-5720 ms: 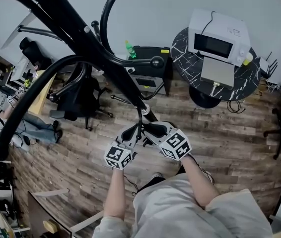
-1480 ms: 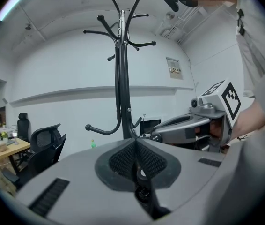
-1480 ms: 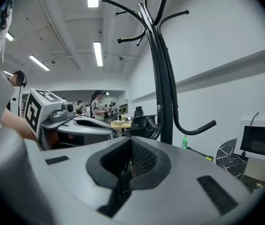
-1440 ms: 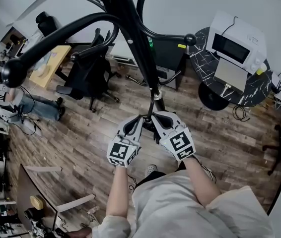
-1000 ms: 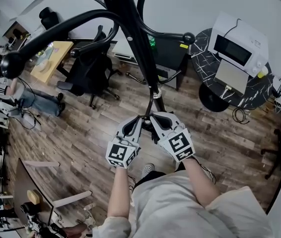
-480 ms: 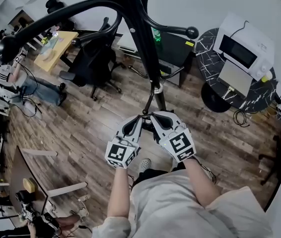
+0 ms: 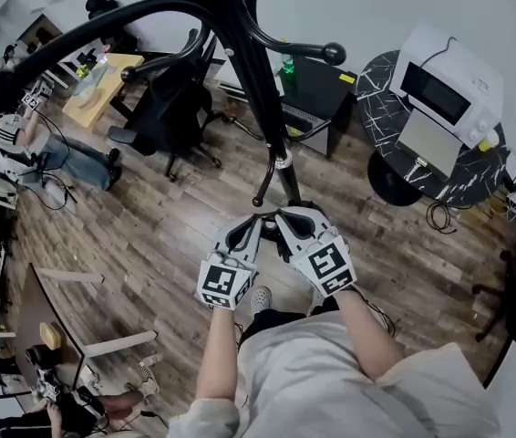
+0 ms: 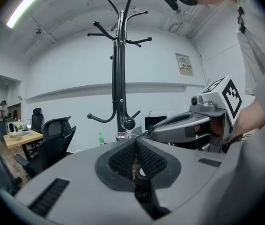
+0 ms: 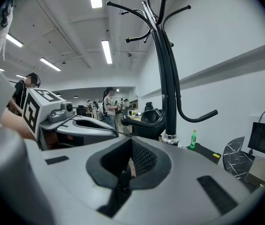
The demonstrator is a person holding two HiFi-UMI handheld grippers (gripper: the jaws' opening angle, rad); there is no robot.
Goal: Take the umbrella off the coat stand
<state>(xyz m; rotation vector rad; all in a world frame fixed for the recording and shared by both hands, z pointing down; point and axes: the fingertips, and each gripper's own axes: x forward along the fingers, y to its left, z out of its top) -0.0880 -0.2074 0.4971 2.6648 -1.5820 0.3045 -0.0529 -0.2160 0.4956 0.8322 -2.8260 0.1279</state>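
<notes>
Both tools are closed: the left gripper (image 7: 256, 219) and right gripper (image 7: 279, 215) sit tip to tip, jaws together on what reads as the umbrella's thin strap. Hold both pinches firm and draw the load down and toward yourself, away from the coat stand (image 7: 256, 80), watching that the strap doesn't catch the low hook (image 7: 260, 194). The umbrella (image 8: 142, 189) is dark and folded small. Only a black stub shows under the jaws, just below that hook and apparently clear of it.
</notes>
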